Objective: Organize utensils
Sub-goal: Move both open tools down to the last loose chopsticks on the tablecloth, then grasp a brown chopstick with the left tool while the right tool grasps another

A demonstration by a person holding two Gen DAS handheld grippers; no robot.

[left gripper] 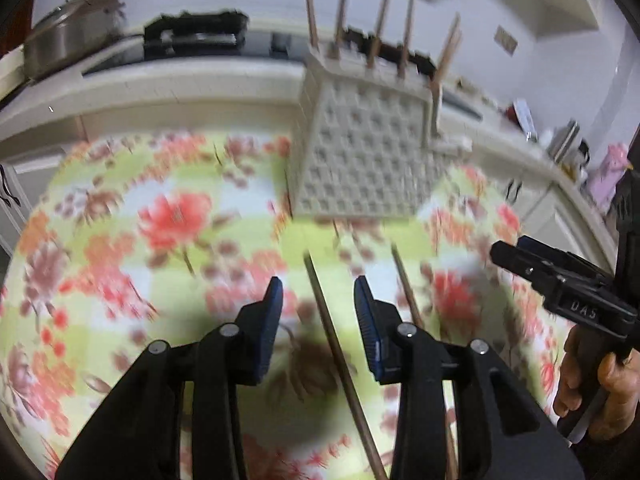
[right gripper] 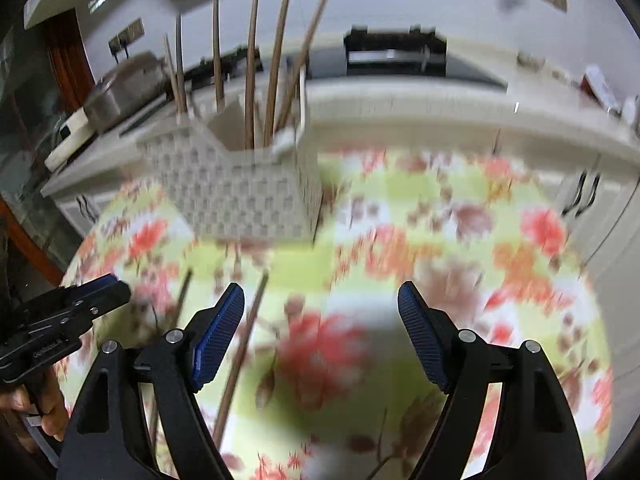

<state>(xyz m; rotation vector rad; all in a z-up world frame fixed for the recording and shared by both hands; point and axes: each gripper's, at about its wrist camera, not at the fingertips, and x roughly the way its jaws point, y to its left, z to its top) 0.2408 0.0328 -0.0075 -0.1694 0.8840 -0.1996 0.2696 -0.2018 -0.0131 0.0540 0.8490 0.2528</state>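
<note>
Both views are pretty smeared, so fine detail on the floral tablecloth [left gripper: 168, 216] is mush, and the stuff on the kitchen counter [left gripper: 160, 88] behind the table is hard to make out beyond a metal pot [left gripper: 68, 36] at its left end.

The white lattice utensil holder [left gripper: 360, 160] stands toward the far edge of the table, with a handful of brown chopsticks [left gripper: 378, 28] poking up out of it. Their tops get cut off by the frame in the left wrist view, and I can't tell which compartment each one sits in.

Two more loose chopsticks [left gripper: 340, 360] lie flat on the cloth nearer the front edge, roughly side by side; their near ends are hidden behind the gripper bodies.

The left gripper [left gripper: 318, 312] hovers with its jaws partly apart, one loose stick running between the blue pads [left gripper: 268, 328] in the picture. It doesn't look pinched, nothing's gripped.

The right gripper [right gripper: 320, 332] has its jaws spread wide and holds nothing; the other stick passes just beside its left pad.
</note>
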